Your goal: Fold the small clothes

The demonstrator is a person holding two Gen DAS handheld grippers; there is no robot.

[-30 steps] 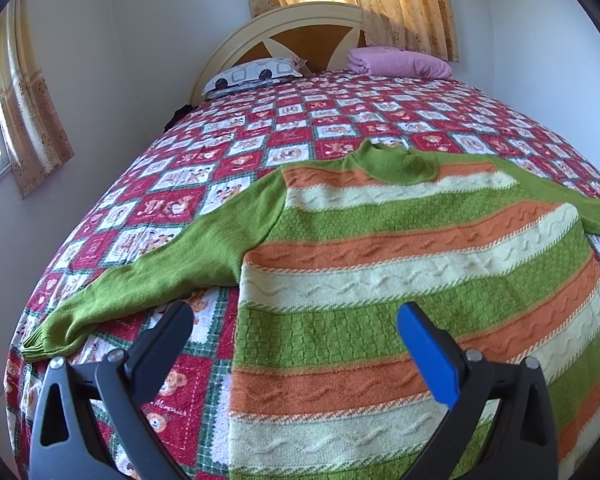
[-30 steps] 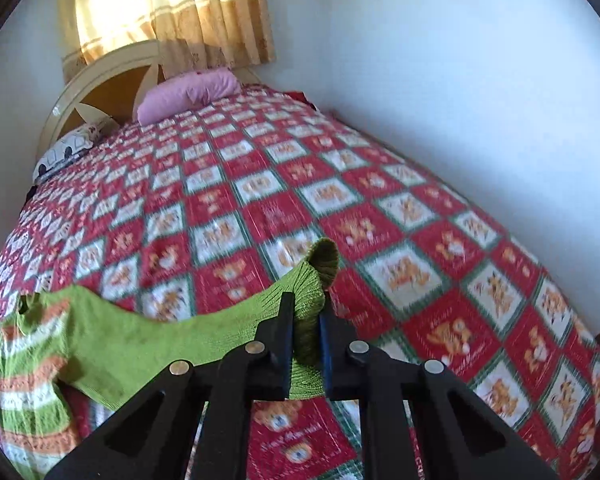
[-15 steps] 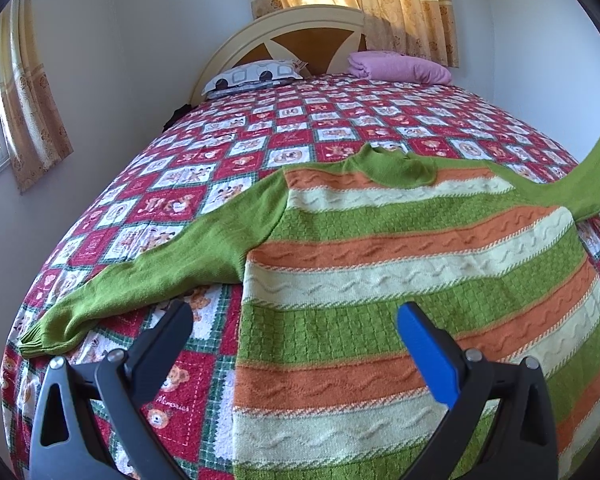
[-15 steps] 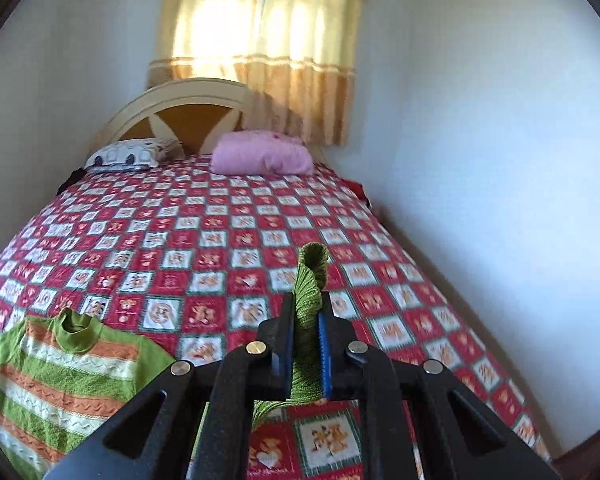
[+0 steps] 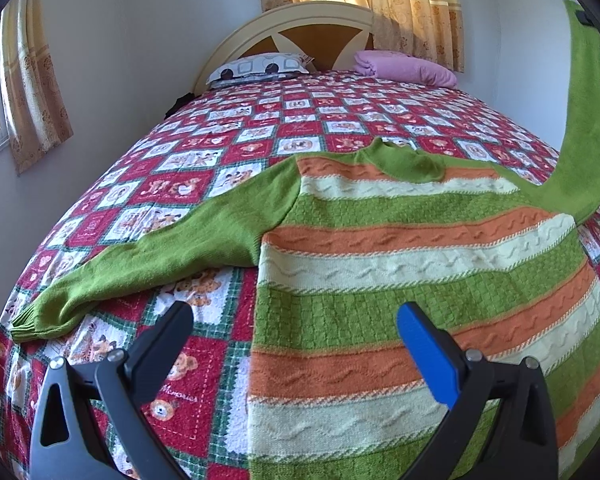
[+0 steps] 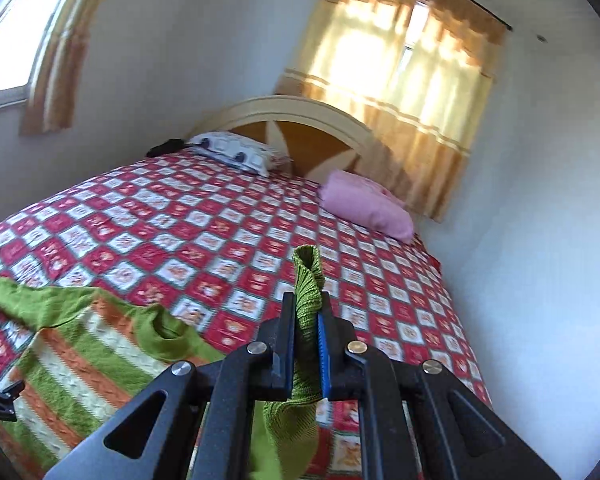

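A striped green, orange and cream sweater [image 5: 412,264] lies flat, front up, on the bed. Its left sleeve [image 5: 148,264] lies spread out toward the bed's left edge. My right gripper [image 6: 306,312] is shut on the cuff of the right sleeve [image 6: 306,276] and holds it high above the bed; the lifted sleeve [image 5: 588,120] rises at the right of the left wrist view. My left gripper [image 5: 292,336] is open and empty, hovering over the sweater's lower left hem. The sweater body also shows in the right wrist view [image 6: 84,356].
The bed carries a red and white checked quilt [image 5: 228,152]. A patterned pillow [image 5: 260,66] and a pink pillow [image 5: 408,66] lie by the headboard [image 5: 300,20]. White walls stand close at left and right. Curtained windows are at the back and left.
My right gripper has lifted the right sleeve from near the bed to high above it and tilted upward. The left gripper has stayed in place, open.
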